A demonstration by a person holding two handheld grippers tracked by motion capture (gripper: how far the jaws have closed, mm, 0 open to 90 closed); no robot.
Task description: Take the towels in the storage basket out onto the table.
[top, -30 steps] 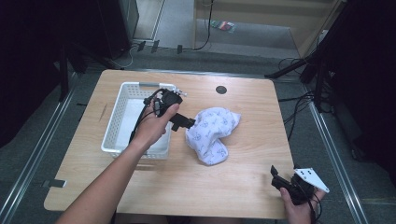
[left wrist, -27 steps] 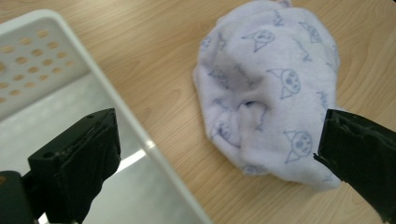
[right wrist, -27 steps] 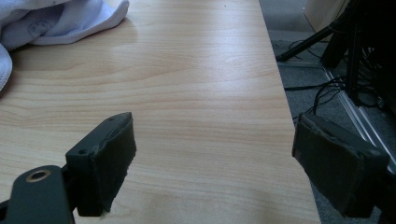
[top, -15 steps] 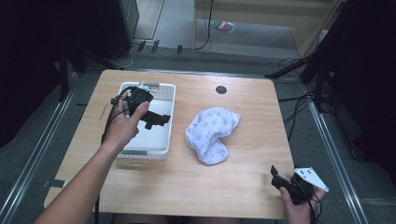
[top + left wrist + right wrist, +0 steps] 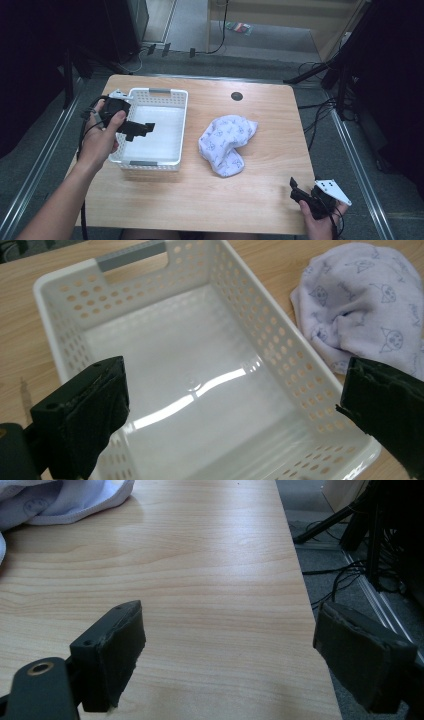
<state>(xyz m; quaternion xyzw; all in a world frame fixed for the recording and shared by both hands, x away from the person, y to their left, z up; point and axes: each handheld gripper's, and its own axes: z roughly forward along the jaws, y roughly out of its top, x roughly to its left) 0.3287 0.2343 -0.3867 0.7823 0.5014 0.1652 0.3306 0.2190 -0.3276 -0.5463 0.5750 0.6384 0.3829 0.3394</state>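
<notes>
Left gripper (image 5: pixel 142 128) wide, unladen, over white basket (image 5: pixel 177 127); right gripper (image 5: pixel 300 192) wide, unladen; patterned cloth (image 5: pixel 227 142) beside basket.

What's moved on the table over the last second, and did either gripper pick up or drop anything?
The left gripper drew back leftward from beside the patterned cloth and now hangs open over the white basket, holding nothing. Nothing was taken hold of or let go. The cloth lies where it was, right of the basket, the basket has not shifted, and the right gripper stays open at the table's near right corner.
</notes>
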